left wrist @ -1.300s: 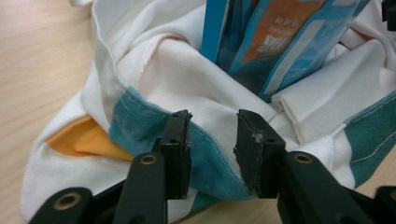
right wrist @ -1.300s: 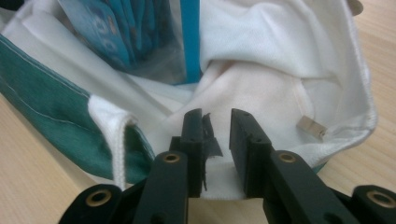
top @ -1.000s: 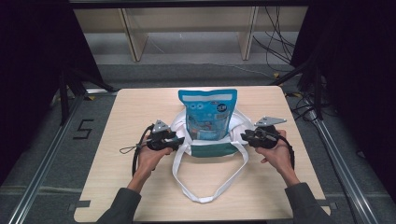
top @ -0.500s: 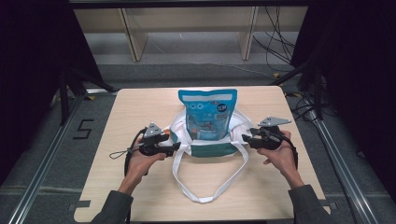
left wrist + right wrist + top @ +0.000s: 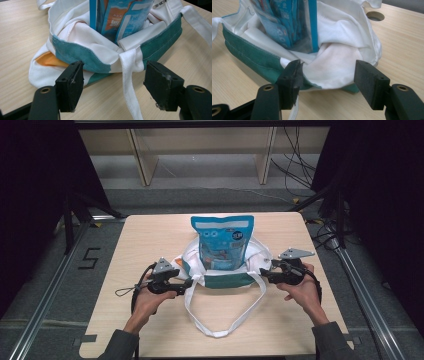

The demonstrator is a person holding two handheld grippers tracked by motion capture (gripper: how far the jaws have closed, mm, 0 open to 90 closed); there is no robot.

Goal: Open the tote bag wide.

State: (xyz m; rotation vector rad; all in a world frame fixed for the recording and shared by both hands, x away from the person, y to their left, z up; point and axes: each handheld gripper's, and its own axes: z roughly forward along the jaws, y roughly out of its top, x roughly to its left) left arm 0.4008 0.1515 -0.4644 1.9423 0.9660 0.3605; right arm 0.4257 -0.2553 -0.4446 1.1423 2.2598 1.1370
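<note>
Your left hand-held gripper point(image 5: 113, 85) and right hand-held gripper point(image 5: 325, 81) flank the bag point(image 5: 220, 270) (pouch point(image 5: 222, 242) inside), jaws apart.

blue pouch point(image 5: 120, 17) top cropped | its print blurred | tote bag point(image 5: 342, 62) hides its base

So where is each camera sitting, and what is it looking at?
High view: sits above the person's side, looking forward and down at the light wooden table; both forearms, the left gripper and the right gripper show.
Left gripper view: rides the left gripper, looking between its open black jaws at the white and teal cloth bag and its white strap.
Right gripper view: rides the right gripper, jaws open, facing the bag's other end.
Shared: both gripper views show the blue snack packet standing in the bag.
</note>
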